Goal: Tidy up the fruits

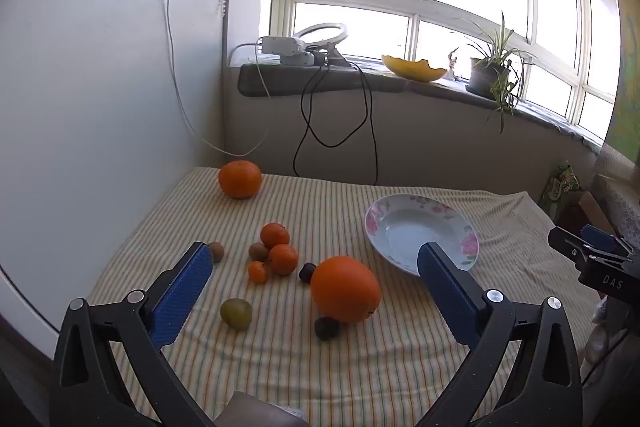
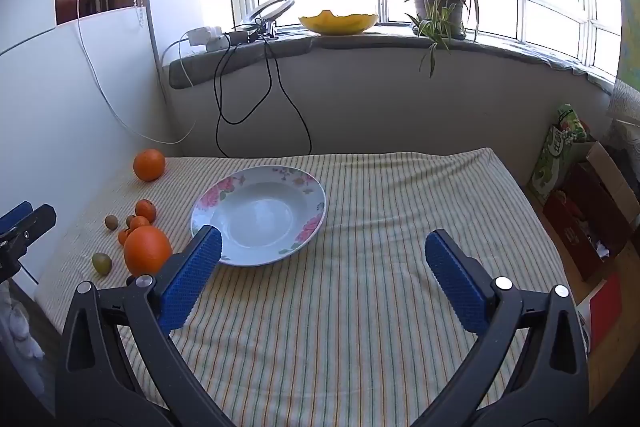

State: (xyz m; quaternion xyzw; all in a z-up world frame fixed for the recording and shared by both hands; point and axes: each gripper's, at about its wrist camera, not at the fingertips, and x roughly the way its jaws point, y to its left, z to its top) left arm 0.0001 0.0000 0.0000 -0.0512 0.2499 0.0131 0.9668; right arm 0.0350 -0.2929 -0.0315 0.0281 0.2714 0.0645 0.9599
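Observation:
My left gripper [image 1: 316, 259] is open and empty above a cluster of fruit on the striped cloth. A large orange [image 1: 345, 289] lies between its fingers' lines, apart from both pads. Three small tangerines [image 1: 280, 253], a green plum [image 1: 236, 313], two kiwis [image 1: 259, 251] and two dark plums [image 1: 327, 327] lie around it. Another big orange [image 1: 240, 179] sits at the far left corner. The empty floral plate [image 1: 464, 227] lies to the right. My right gripper [image 2: 322, 245] is open and empty over bare cloth, its left finger near the plate [image 2: 312, 187] rim. The near orange [image 2: 147, 250] sits left of it.
A white wall panel [image 1: 100, 87] borders the table's left side. Cables [image 1: 340, 107] hang from the windowsill behind. A yellow bowl [image 2: 338, 23] and potted plant [image 2: 438, 7] stand on the sill. Boxes and a bag [image 2: 560, 155] sit on the floor to the right.

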